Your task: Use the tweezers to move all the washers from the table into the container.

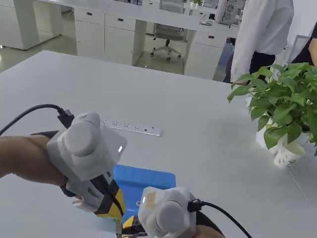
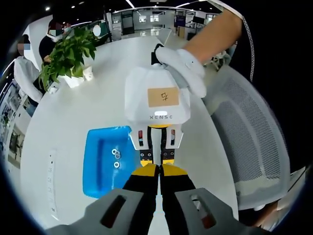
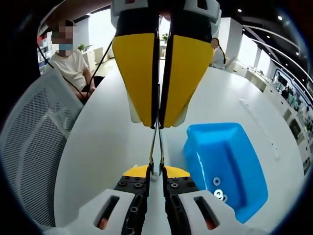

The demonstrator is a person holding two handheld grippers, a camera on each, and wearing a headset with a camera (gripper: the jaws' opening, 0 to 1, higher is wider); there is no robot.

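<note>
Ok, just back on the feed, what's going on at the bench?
The left tool and right tool meet tip to tip over the white table, both closed on the thin tweezers spanning between them. The blue container sits beside them with a few washers already inside. Looks like a handover or regrip.

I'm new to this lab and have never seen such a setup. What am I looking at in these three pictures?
No robot here: a person holds a hand-held gripper in each hand. One picture comes from a headset camera looking down; the two round ones come from cameras riding on the left hand-held gripper and the right hand-held gripper. The two face each other, both clamped on thin metal tweezers. On the white table sit a blue plastic container with small metal washers inside, a white power strip and a green potted plant.
</note>
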